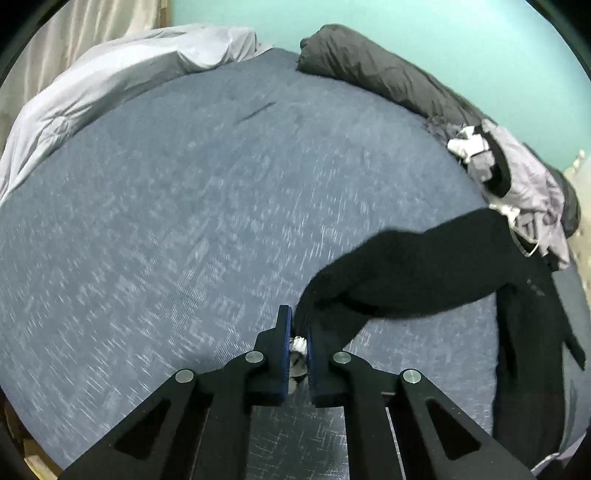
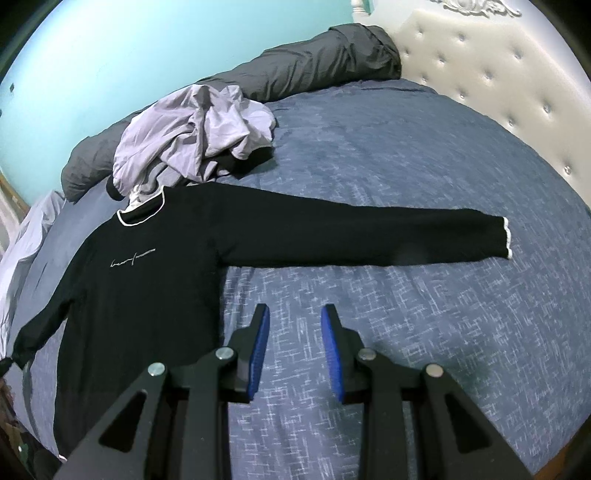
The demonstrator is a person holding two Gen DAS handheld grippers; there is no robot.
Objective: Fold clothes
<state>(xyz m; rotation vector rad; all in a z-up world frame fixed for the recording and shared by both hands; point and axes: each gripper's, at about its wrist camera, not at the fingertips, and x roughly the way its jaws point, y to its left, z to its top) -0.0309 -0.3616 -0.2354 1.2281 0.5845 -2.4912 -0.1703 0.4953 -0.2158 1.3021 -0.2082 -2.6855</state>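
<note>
Left wrist view: mounted behind the left gripper, looking steeply down along its fingers, close over the blue bedspread; a black sleeve runs rightward from the jaws, and a pale duvet lies far ahead to their left. Right wrist view: mounted behind the right gripper, likewise angled down and close; the black sweater lies left of and beyond the jaws, the tufted headboard far right. Both views share the bedspread, sweater, lilac clothes pile, dark rolled blanket and turquoise wall.

You face a turquoise painted wall; a cream tufted headboard bounds the blue woven bedspread's far-right edge.
</note>
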